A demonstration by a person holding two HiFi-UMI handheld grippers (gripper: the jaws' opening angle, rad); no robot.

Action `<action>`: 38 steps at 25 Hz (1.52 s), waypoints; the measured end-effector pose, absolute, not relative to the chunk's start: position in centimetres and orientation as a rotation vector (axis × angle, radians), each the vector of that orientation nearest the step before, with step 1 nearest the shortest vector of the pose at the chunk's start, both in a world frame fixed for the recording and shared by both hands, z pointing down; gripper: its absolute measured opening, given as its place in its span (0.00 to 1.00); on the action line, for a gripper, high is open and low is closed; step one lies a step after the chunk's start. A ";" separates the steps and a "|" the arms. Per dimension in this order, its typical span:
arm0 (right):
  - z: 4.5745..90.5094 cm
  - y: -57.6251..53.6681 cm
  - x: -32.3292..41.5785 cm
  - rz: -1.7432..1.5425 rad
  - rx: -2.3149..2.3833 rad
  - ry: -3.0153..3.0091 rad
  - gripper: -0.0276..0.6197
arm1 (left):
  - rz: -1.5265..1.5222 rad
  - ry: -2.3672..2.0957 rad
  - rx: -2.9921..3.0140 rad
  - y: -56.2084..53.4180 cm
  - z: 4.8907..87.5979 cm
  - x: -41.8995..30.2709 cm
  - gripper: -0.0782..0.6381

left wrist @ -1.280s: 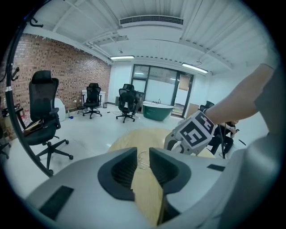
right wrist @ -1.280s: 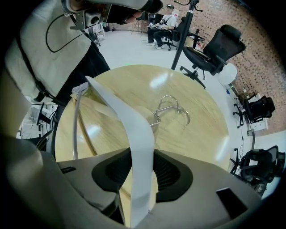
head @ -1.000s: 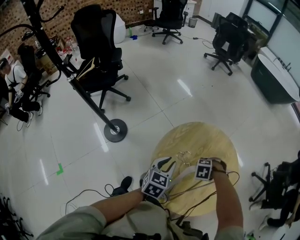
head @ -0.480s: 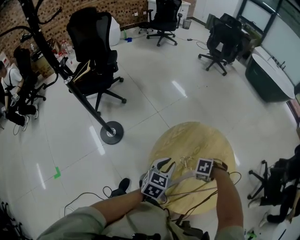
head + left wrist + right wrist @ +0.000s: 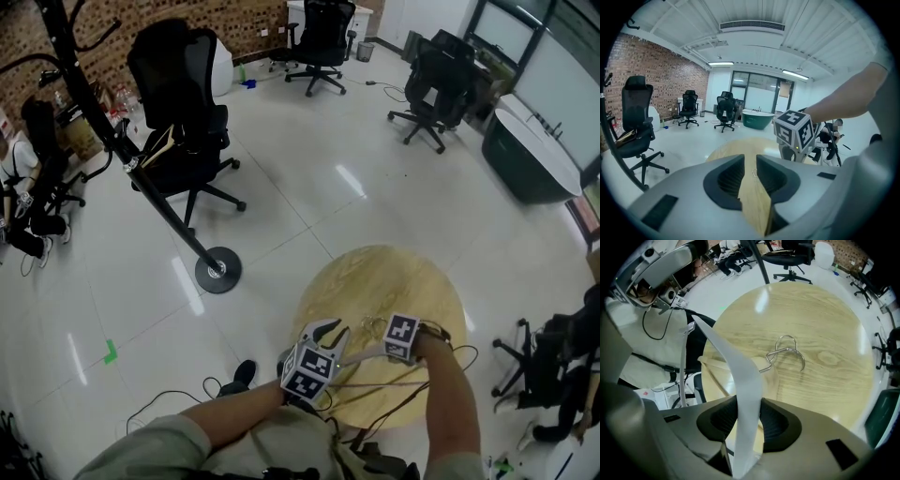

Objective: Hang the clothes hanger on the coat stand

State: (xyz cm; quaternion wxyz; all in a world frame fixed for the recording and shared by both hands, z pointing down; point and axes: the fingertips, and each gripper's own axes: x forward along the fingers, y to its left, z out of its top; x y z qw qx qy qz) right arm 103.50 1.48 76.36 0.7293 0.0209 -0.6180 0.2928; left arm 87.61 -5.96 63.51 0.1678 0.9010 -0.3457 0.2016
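Note:
The pale clothes hanger [image 5: 740,371] lies low over the round wooden table [image 5: 394,277], its metal hook [image 5: 787,348] resting on the wood. My right gripper [image 5: 747,420] points steeply down and is shut on one of the hanger's flat arms. In the head view that gripper [image 5: 392,352] sits at the table's near edge, hook [image 5: 373,325] just beyond it. My left gripper [image 5: 326,330] hovers to its left, open, with only tabletop showing between its jaws [image 5: 750,164]. The black coat stand [image 5: 141,169] rises from its round base [image 5: 217,270] on the floor, far left of the table.
A black office chair [image 5: 183,103] stands right beside the coat stand. More chairs [image 5: 436,75] are at the back, a dark green tub [image 5: 530,150] at the right. A person sits at the far left [image 5: 23,187]. Cables [image 5: 173,389] trail over the floor near my feet.
The right gripper has rolled and shifted a little leftward with the hanger in its grip. The left gripper has hardly moved. The head view has drifted slightly.

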 end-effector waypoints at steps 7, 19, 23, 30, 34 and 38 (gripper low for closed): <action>74.4 2.0 102.7 0.737 0.044 -1.381 0.25 | 0.570 -0.986 2.555 -6.3 63.2 86.7 0.24; 73.1 2.3 103.8 0.658 0.175 -1.375 0.25 | 0.542 -0.982 2.605 -6.7 62.0 85.6 0.22; 72.4 -0.2 100.5 0.547 0.413 -1.593 0.25 | 0.514 -1.011 2.621 -7.8 61.0 84.7 0.19; 69.3 0.1 104.1 0.411 0.908 -1.484 0.25 | 0.387 -0.987 2.717 -7.8 56.6 85.8 0.19; 64.6 -0.6 104.5 0.240 1.216 -1.383 0.25 | 0.426 -1.005 2.771 -7.2 55.3 84.5 0.17; 59.5 0.3 103.3 0.114 1.470 -1.332 0.25 | 0.377 -1.007 2.815 -6.4 53.0 83.1 0.14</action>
